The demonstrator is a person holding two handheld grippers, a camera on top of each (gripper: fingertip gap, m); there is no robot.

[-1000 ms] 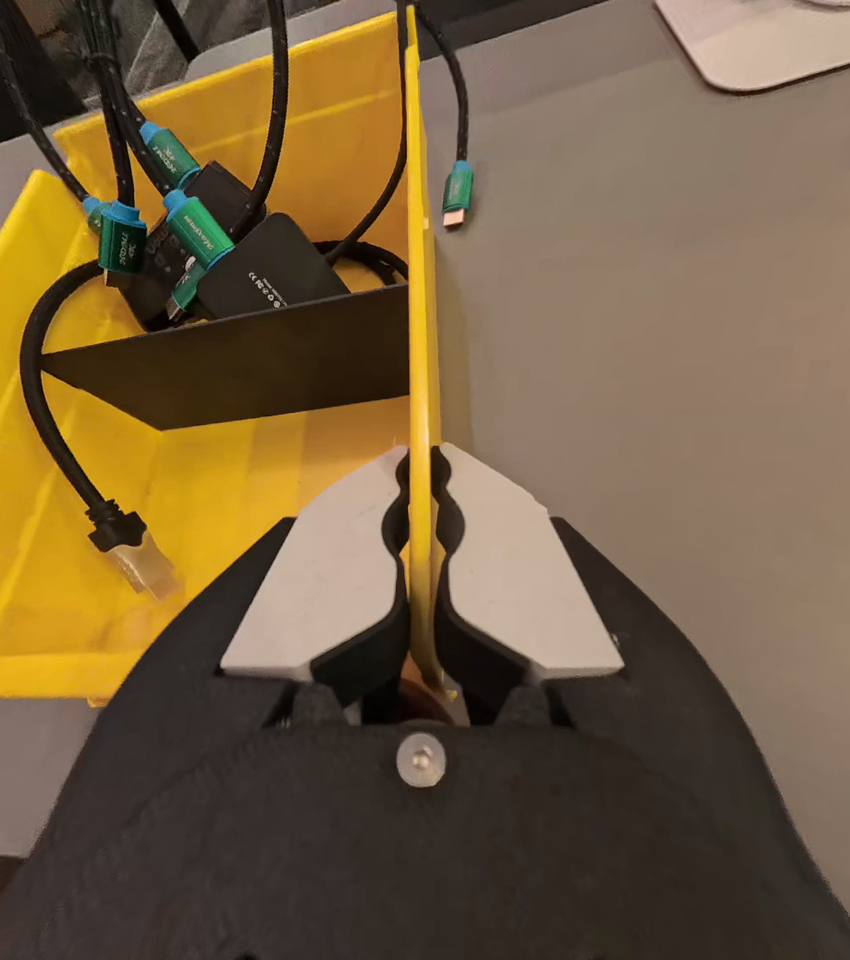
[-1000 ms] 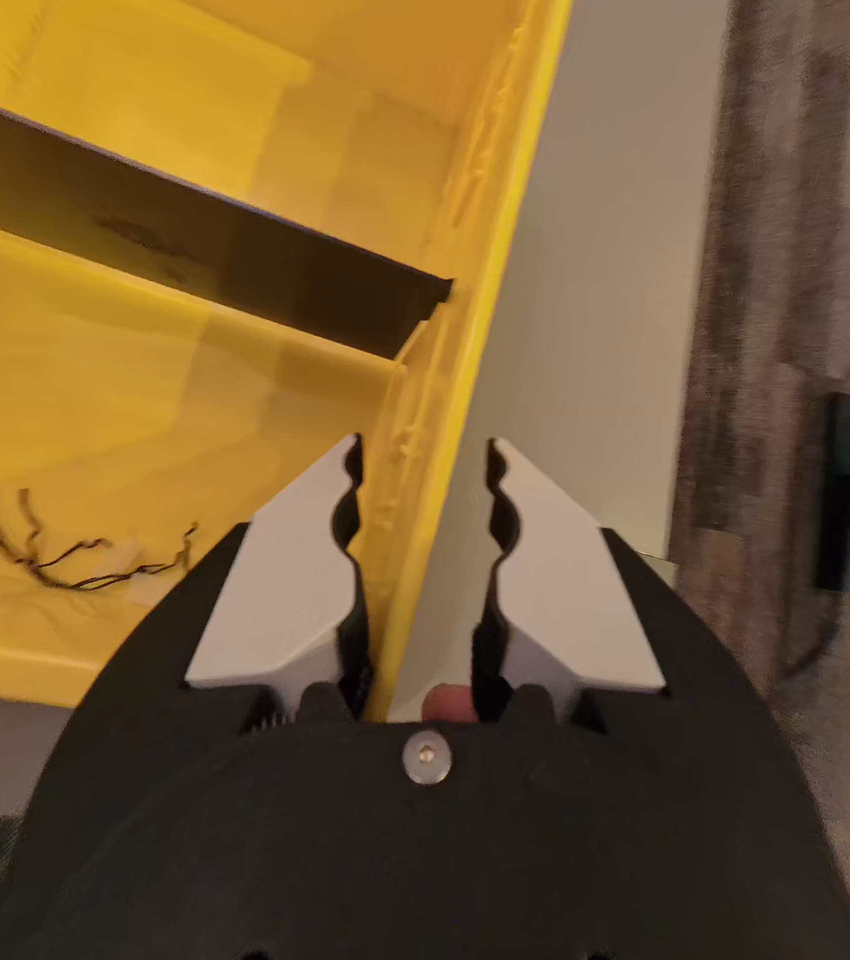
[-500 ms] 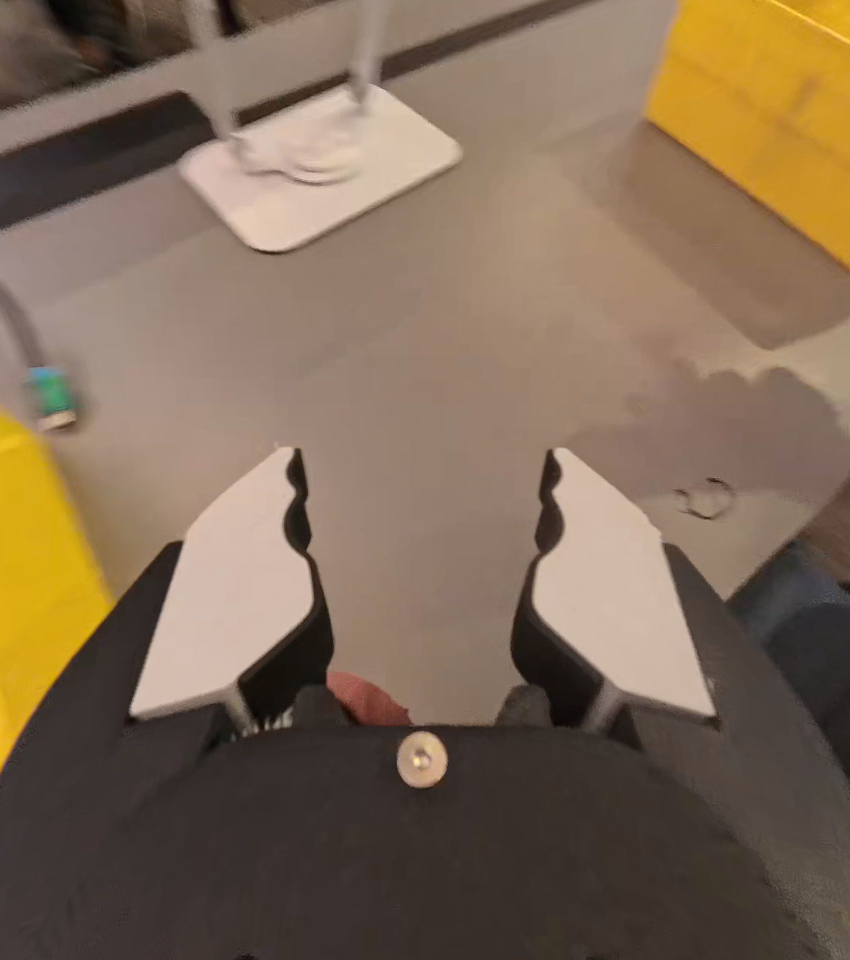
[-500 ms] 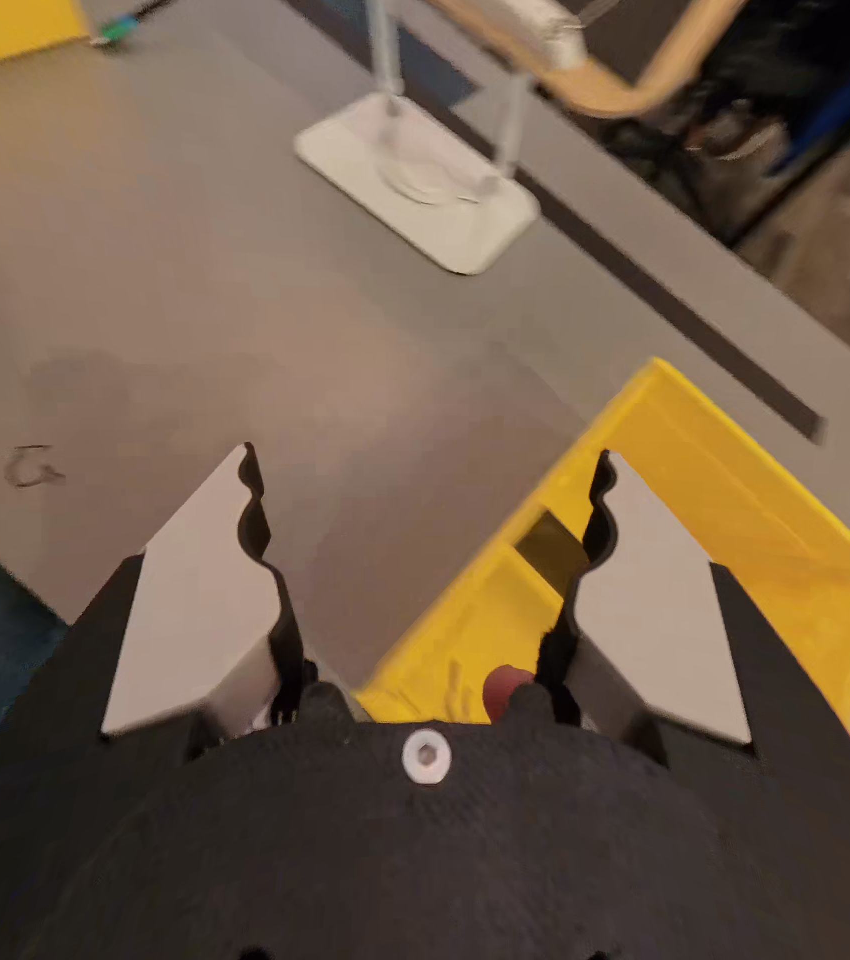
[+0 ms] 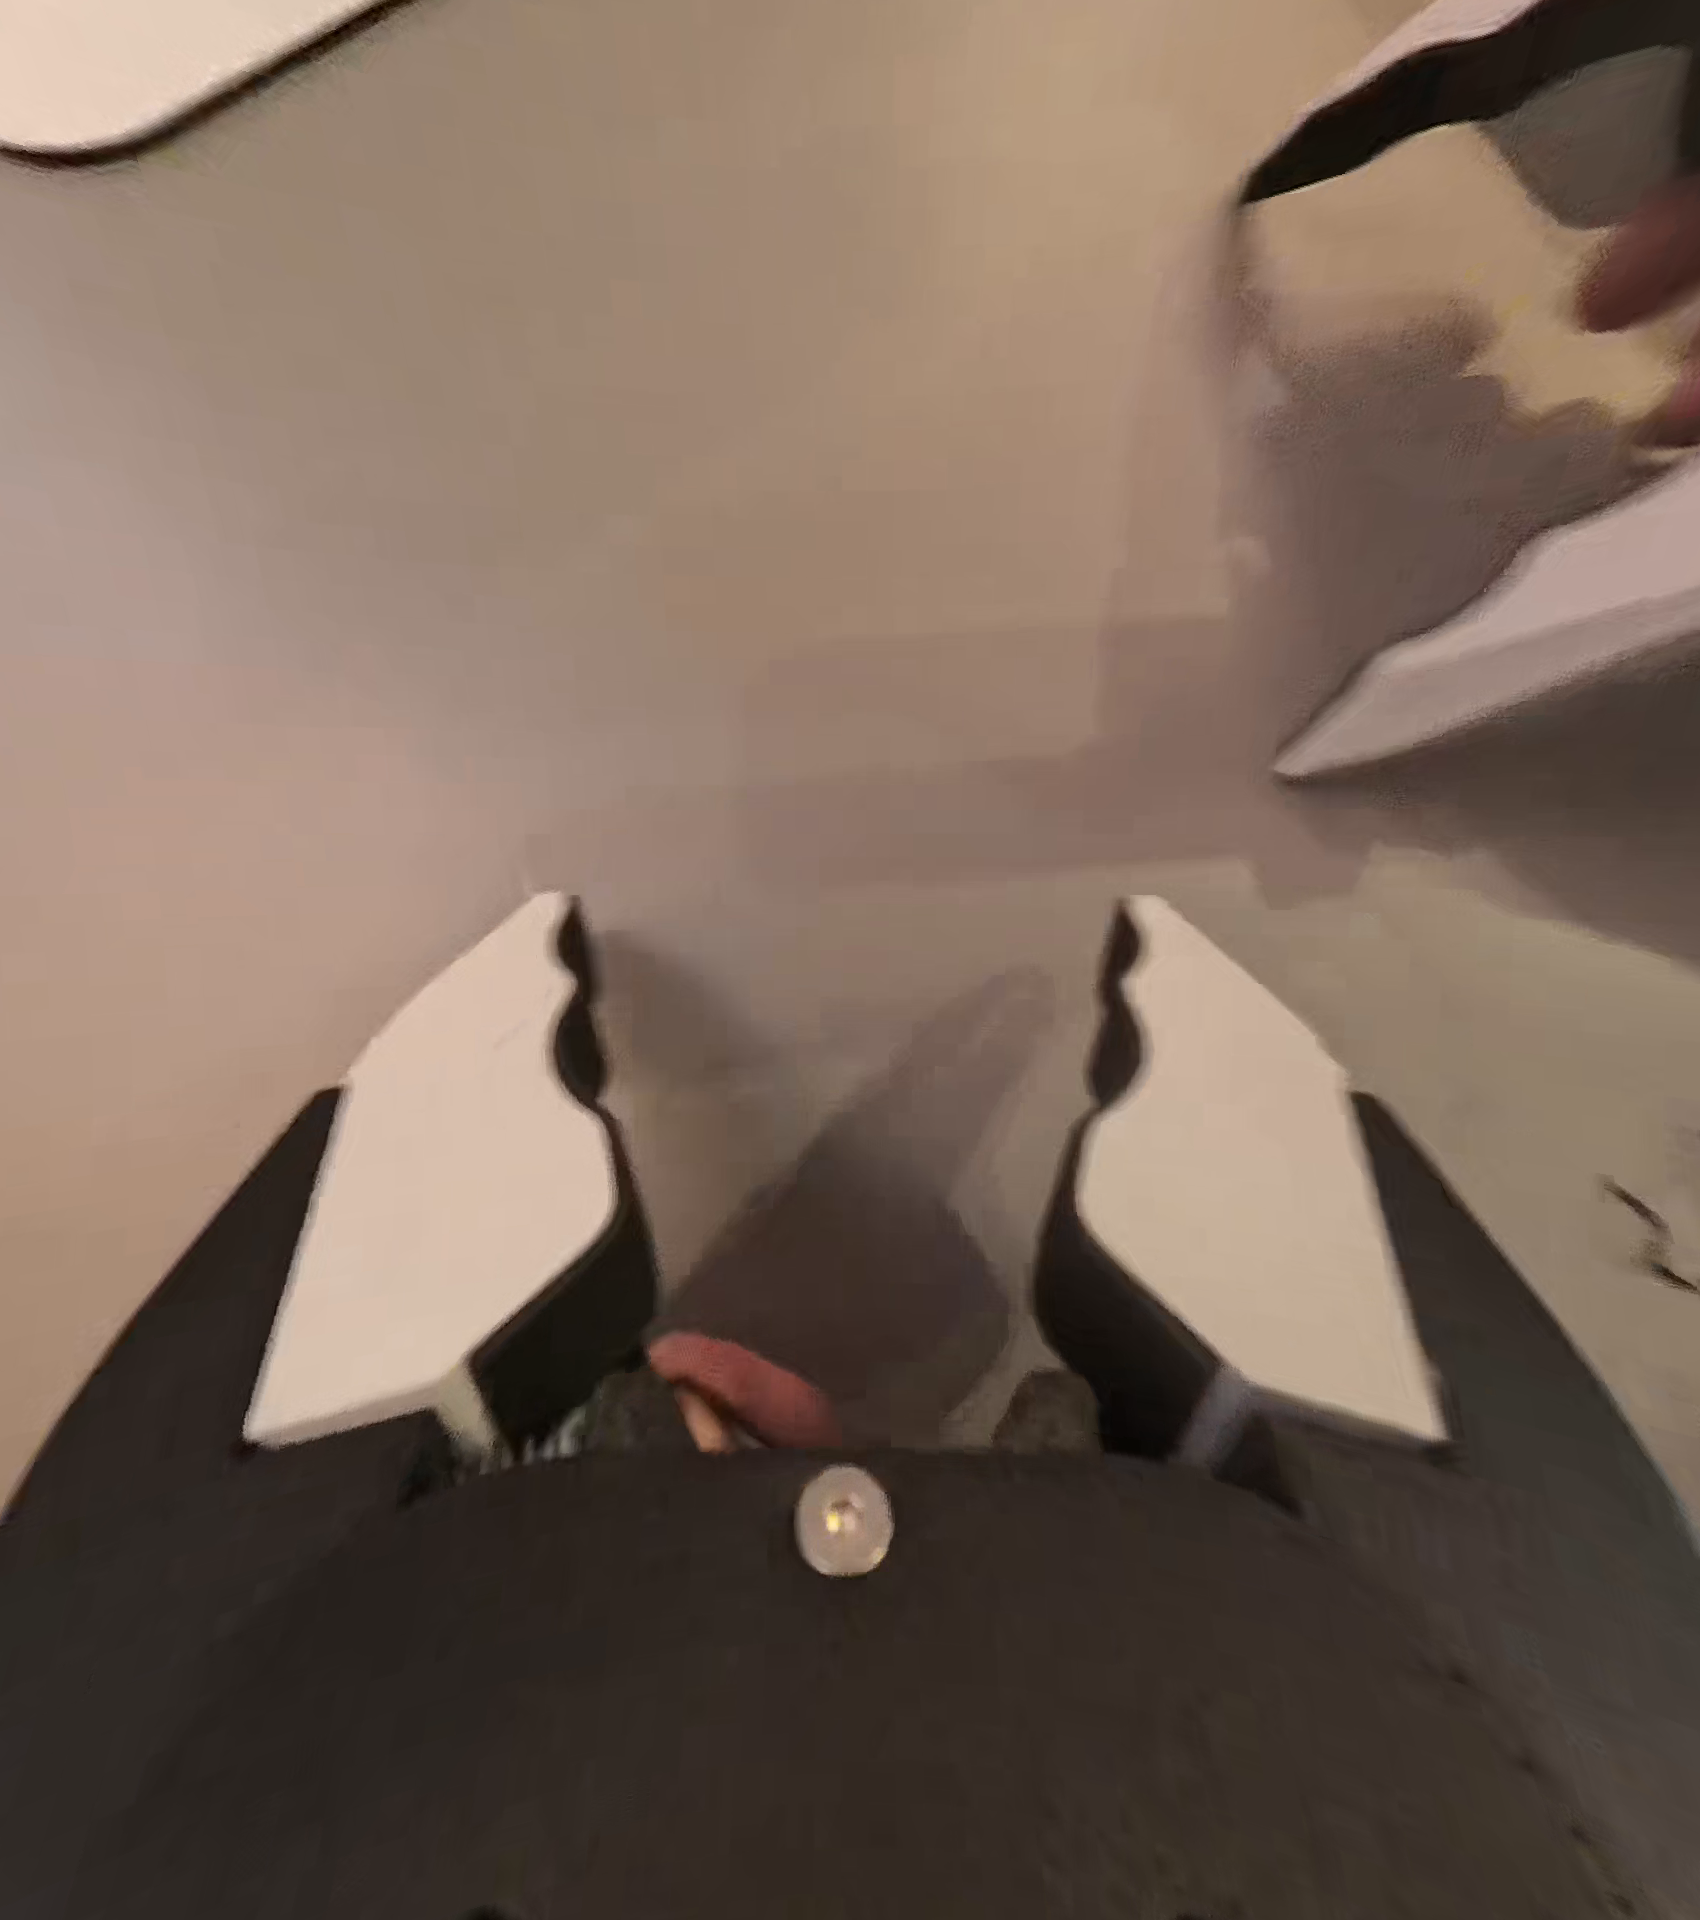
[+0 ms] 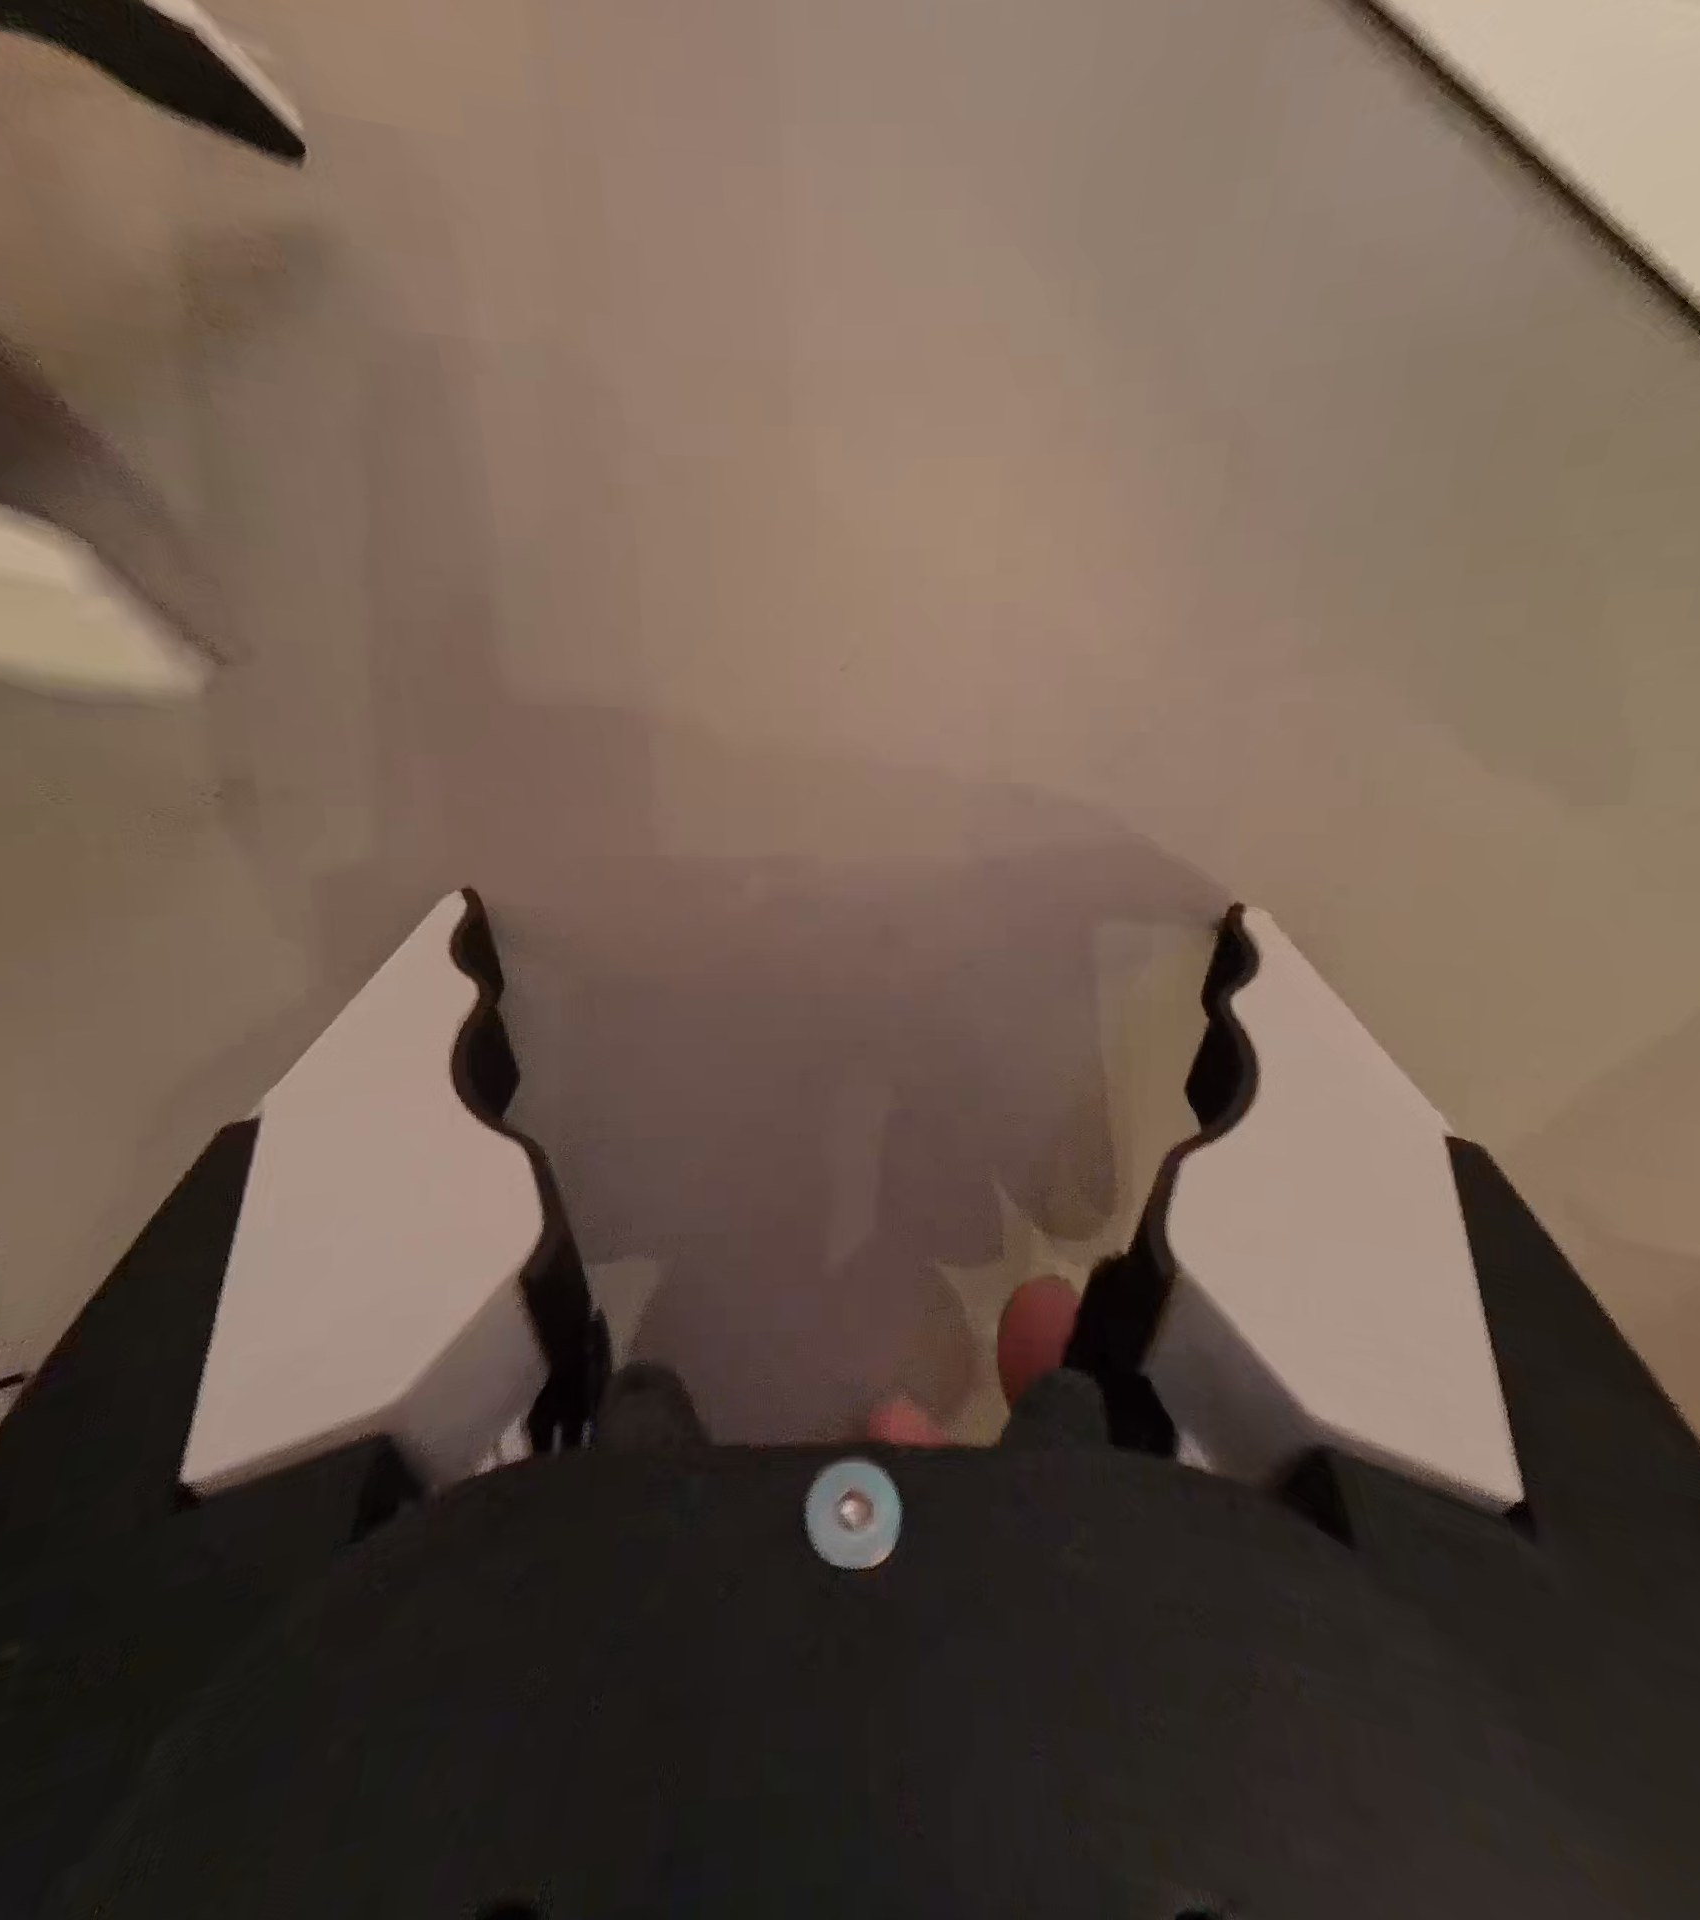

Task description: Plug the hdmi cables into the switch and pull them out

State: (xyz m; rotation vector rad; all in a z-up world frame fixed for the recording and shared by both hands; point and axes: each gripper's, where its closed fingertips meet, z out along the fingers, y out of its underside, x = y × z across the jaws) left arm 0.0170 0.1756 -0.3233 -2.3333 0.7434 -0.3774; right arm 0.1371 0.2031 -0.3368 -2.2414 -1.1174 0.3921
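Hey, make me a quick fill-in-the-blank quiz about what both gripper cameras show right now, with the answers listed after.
1. The left gripper holds ____ between its fingers.
2. The right gripper is ____, its fingers wide apart.
3. Both grippers point at the bare grey ____.
4. The pale flat base lies at the upper ____ corner of the left wrist view.

Answers: nothing; open; table; left
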